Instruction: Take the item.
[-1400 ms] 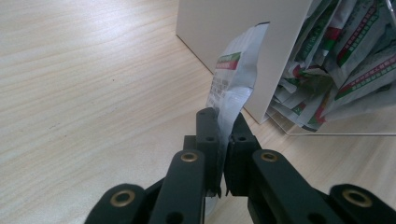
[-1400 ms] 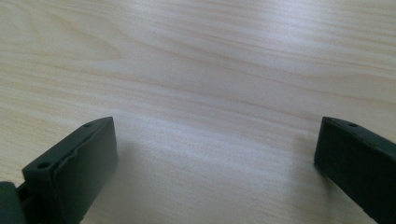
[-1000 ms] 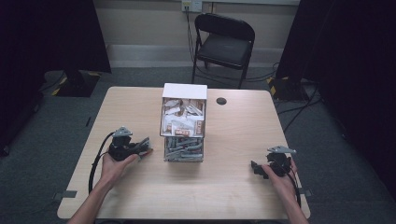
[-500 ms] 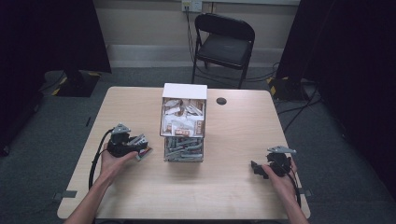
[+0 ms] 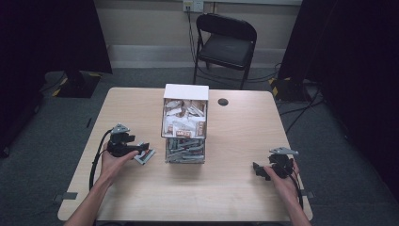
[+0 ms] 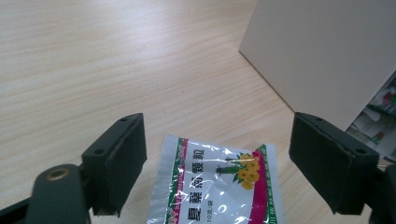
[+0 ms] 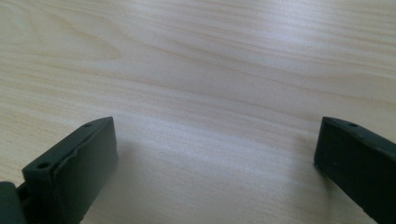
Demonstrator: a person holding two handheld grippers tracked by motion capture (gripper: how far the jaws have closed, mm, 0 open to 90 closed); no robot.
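Sachet [image 6: 219,186] on the table [image 5: 235,197], lying between our left hand-held gripper's [image 6: 217,170] parted jaws.
We see those jaws have just been opening; the sachet rests flat on the wood with neither pad pressing it, just beside the clear box [image 5: 185,125] of packets at the table's middle. Our right hand-held gripper [image 5: 259,170] sits well apart near the right edge, jaws wide over bare wood.

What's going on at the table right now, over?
Left gripper just opened, sachet lying loose between its jaws. Right gripper open on bare table. Box beside sachet, nothing blocking.
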